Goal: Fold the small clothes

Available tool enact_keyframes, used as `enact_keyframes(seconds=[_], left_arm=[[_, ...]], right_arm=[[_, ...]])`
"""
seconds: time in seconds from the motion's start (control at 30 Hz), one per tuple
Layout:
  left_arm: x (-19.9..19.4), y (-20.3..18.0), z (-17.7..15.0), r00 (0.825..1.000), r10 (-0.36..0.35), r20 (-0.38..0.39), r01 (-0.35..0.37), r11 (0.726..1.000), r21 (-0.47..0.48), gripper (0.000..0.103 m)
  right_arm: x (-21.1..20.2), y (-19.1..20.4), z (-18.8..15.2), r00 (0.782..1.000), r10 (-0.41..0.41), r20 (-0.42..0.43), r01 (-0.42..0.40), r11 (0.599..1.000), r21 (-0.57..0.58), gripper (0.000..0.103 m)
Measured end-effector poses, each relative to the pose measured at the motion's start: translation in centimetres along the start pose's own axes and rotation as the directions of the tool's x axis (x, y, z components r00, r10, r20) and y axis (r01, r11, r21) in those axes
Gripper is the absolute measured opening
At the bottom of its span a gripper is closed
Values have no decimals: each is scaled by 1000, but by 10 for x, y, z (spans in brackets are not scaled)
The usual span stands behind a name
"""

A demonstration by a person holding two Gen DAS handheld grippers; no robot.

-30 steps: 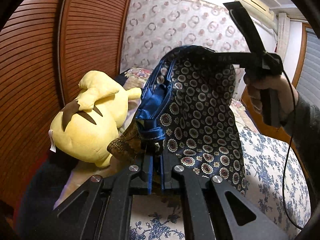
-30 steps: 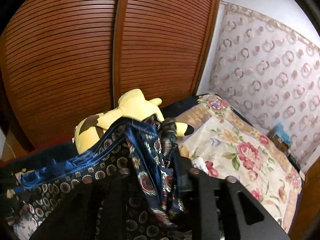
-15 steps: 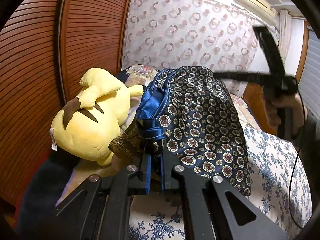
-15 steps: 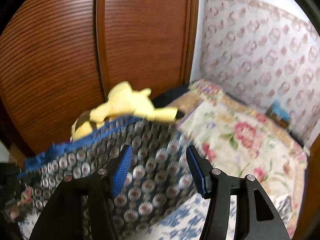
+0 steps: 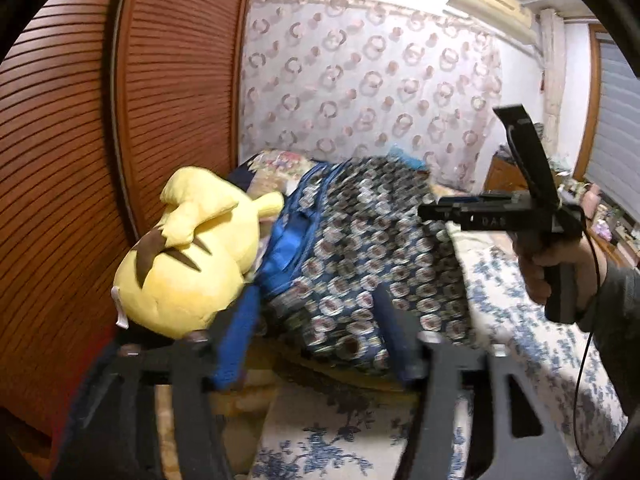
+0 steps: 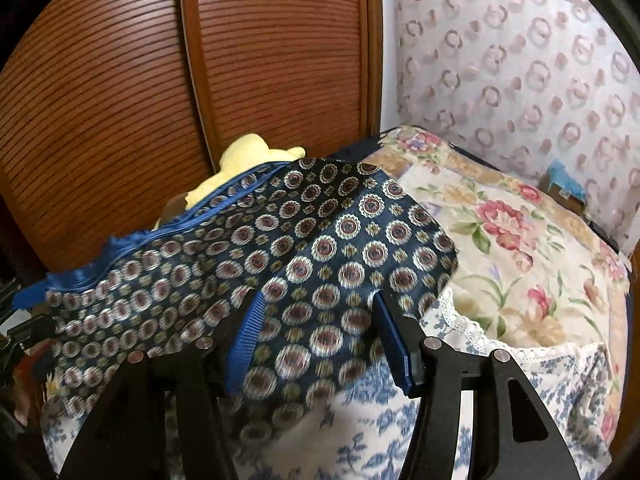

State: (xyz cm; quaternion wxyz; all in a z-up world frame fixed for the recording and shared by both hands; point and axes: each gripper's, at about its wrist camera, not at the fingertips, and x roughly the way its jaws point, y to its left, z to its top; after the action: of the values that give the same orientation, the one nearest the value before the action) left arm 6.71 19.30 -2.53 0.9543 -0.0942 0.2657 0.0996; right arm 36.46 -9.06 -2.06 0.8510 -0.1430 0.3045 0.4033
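Left gripper (image 5: 316, 336) jaws opening — garment (image 5: 360, 264) between its fingers, pads not pressing. Right gripper (image 6: 320, 336) released, jaws apart over the cloth. Garment lies spread on bed (image 6: 520, 240), just beside plush (image 5: 188, 256).

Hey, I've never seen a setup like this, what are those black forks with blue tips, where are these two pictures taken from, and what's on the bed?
There is no robot here. A person holds handheld tongs in each hand, and a wide-angle camera on each looks along its two fingers.

In the left view, the left tongs are at the bottom, jaws opening, pads clear of the patterned garment lying between them. The right tongs appear there too, gripped by a hand.

The right view shows the right tongs open over the same garment.

The garment lies spread on the bed, beside a yellow plush toy. Nothing is held.
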Motion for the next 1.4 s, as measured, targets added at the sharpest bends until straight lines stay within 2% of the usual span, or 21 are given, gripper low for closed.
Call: enact_keyframes(seconds=[0.1,0.17,0.27,0.37,0.67,0.87,0.93,1.0,1.1,1.4], left_arm=[[-11,-8,3,1000,-2,31,2,1000,13,81],[-18,-16,5,999,-6,41,4,999,38,83],[-26,-28,6,999,4,49,-8,997,73,83],[-32,-38,4,999,-17,52,12,996,83,83],[-33,-72,-12,998,-56,2,55,990,132,84],[-35,-99,-24,992,-123,-21,125,981,148,84],[-35,-110,-27,990,-139,-28,142,978,154,84],[-36,-121,-30,987,-154,-39,158,974,160,84],[-39,-137,-28,985,-167,-43,172,971,168,84],[-65,-186,-2,978,-208,21,198,954,223,84]], right_arm=[[-20,4,-17,1000,-12,28,12,1000,3,58],[-34,7,-30,999,-16,47,16,1000,10,58],[-56,16,-44,997,-22,72,21,1000,18,58],[-78,23,-59,994,-48,100,45,998,35,58],[-151,42,-133,968,-195,159,175,976,133,58],[-183,56,-174,957,-254,141,226,956,189,76],[-195,61,-186,949,-282,141,249,945,213,81],[-215,67,-195,940,-307,148,268,934,238,81],[-246,75,-201,915,-365,172,310,909,279,81],[-316,109,-220,849,-469,243,378,861,340,81]])
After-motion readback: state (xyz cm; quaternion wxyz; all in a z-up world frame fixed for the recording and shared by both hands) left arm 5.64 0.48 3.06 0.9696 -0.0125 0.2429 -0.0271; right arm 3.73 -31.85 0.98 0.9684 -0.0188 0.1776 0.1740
